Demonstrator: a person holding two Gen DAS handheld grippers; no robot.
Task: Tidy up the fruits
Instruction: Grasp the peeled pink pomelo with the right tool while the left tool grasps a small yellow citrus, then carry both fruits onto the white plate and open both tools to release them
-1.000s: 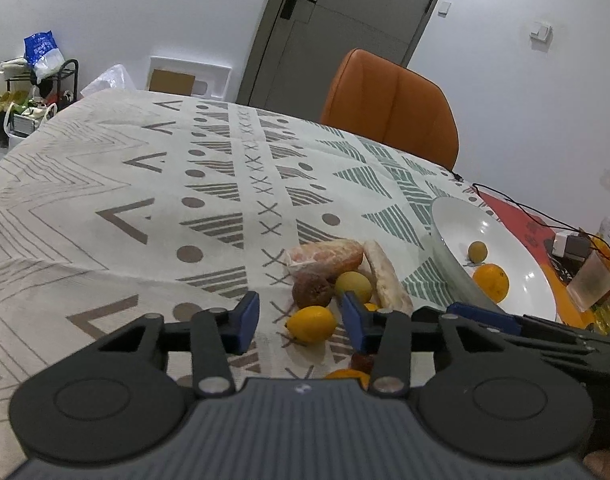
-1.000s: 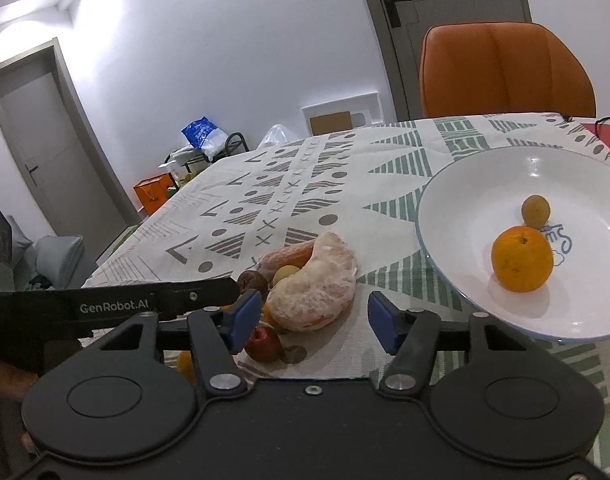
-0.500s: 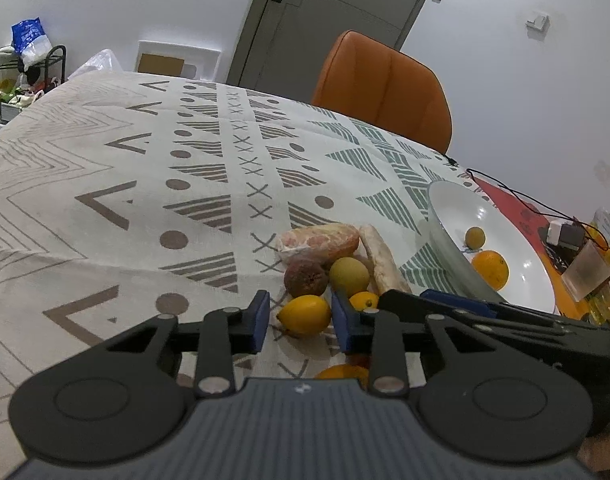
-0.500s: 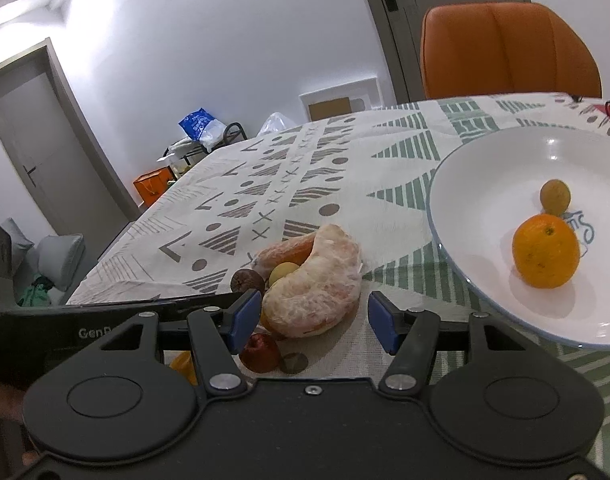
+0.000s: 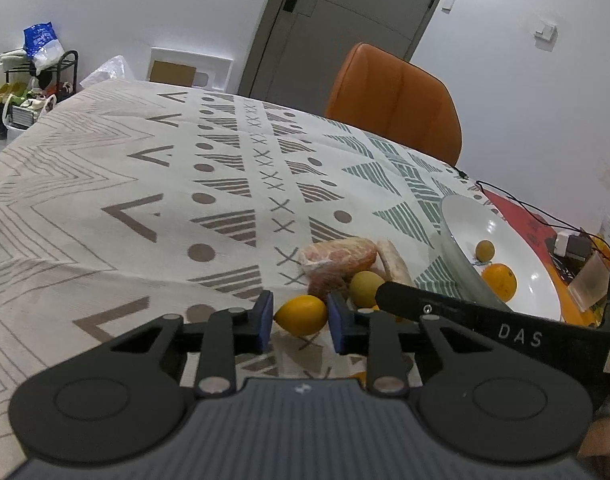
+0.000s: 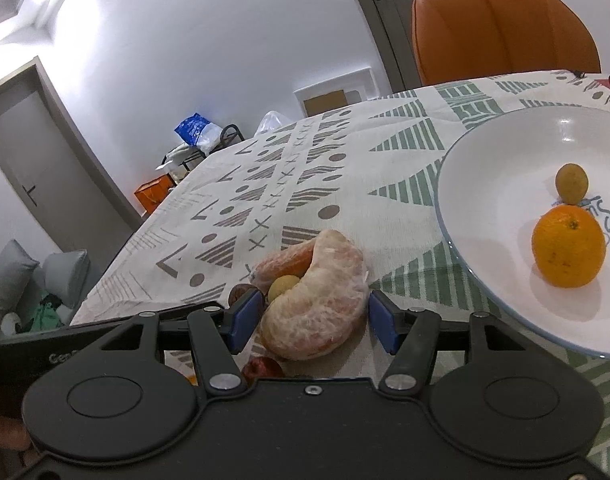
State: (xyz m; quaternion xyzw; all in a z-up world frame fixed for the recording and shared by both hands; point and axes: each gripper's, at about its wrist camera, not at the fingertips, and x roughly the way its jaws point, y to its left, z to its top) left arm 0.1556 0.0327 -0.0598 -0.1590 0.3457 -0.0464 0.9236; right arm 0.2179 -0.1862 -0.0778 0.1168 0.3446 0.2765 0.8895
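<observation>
Two grippers. Left gripper (image 5: 299, 322) has blue pads on either side of one yellow lemon (image 5: 301, 315), contact unclear, can't tell if gripped. Right gripper (image 6: 311, 318) is spread wide around one peeled pomelo segment (image 6: 315, 312), pads not touching. One white plate (image 6: 493, 184) holds two fruits: one orange (image 6: 568, 246), one small brownish fruit (image 6: 571, 178). Remaining fruits are clustered on the tablecloth (image 5: 105, 200) beside the plate. Readable text: "DAS", "Gen…".

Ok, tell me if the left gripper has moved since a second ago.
Yes. The left gripper has closed in on the lemon, which now sits between its narrower-set fingers; the lemon lay ahead of them before.
</observation>
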